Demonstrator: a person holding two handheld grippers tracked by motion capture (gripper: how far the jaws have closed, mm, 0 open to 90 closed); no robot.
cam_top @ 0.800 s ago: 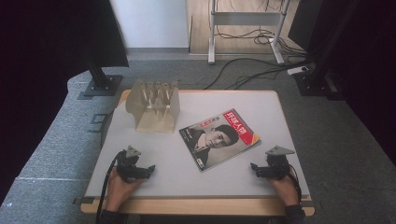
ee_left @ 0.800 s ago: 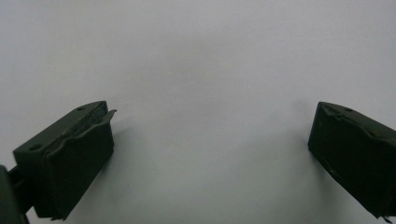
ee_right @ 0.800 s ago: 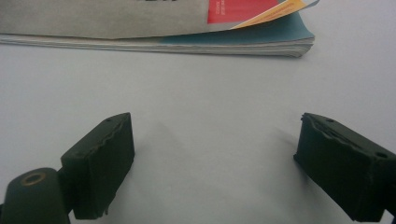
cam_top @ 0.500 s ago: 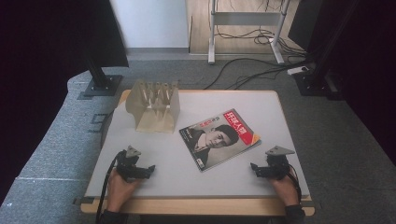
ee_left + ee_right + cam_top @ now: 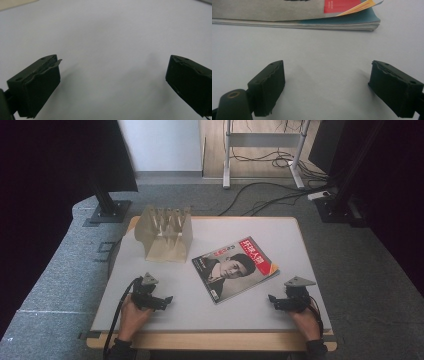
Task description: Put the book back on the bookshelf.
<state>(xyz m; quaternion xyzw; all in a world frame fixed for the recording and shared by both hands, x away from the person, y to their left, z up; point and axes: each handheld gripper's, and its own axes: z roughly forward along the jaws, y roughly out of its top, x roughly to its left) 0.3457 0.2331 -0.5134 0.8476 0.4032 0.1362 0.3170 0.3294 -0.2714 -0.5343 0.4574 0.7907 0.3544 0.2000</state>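
Nothing has moved since earlier: the magazine lies flat mid-counter, between the left gripper and right gripper, both resting with jaws wide and empty.

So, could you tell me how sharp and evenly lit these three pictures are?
High view: table evenly lit, surroundings dark, magazine slightly soft. Left gripper view: jaws blurred, soft shadows on the table. Right gripper view: jaws out of focus, the magazine's page edges sharper; no glare.

Bare table lies between the grippers; magazine blocks at twelve o'clock, rack at eleven.
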